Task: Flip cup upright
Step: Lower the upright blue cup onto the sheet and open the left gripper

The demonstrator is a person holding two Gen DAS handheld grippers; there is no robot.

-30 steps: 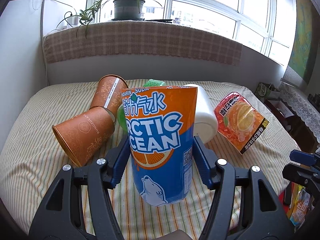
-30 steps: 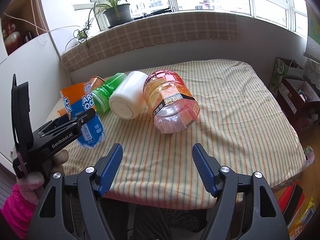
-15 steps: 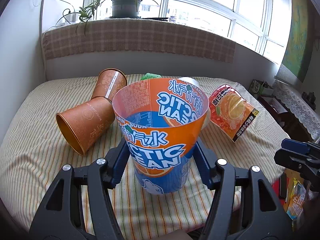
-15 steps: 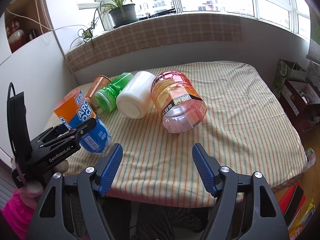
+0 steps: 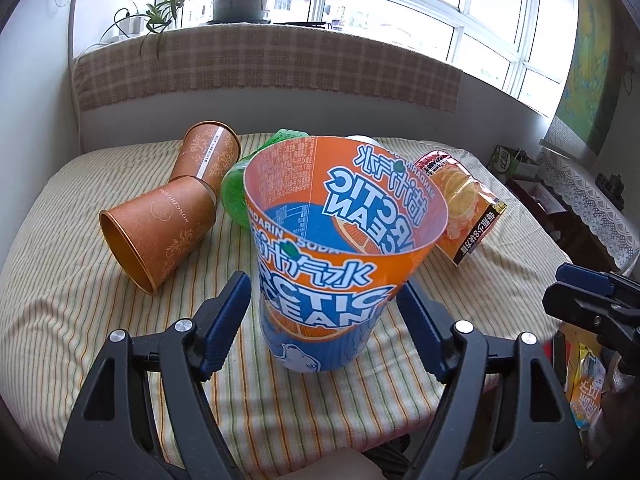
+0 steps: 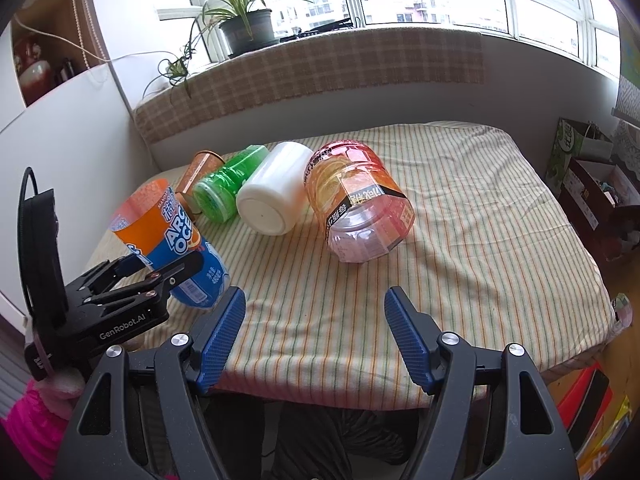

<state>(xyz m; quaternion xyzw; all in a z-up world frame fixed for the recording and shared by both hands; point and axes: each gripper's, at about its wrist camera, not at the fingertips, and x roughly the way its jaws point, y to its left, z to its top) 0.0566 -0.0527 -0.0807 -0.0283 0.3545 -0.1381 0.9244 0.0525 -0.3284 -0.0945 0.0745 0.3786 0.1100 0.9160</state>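
From my station I note the left gripper (image 5: 324,312) with its fingers (image 5: 226,320) set against both lower flanks of the orange-and-blue cup (image 5: 340,248), pinching it; the blue pads meet the cup near its narrow base, one on each side; the cup's wide mouth faces up and toward the camera, leaning somewhat, and its base sits close over the striped cloth of the bed (image 5: 60,300); whether the base touches the cloth I cannot tell. In the right wrist view the same cup (image 6: 168,240) appears at the near left corner of the bed (image 6: 480,240), tilted with its mouth up and to the left, gripped low down by the left gripper (image 6: 160,270).

The right gripper (image 6: 314,334) hangs at the near edge of the bed, its fingers (image 6: 408,338) spread wide with nothing between them; it stands well apart from the cup.

Other items observed, all lying on their sides: two brown paper cups (image 5: 160,228) to the left of the held cup, touching each other; a green bottle (image 6: 228,184), a white jar (image 6: 276,196) and a pink clear jar (image 6: 360,208) in a row beyond. A potted plant (image 6: 244,28) stands on the window sill.
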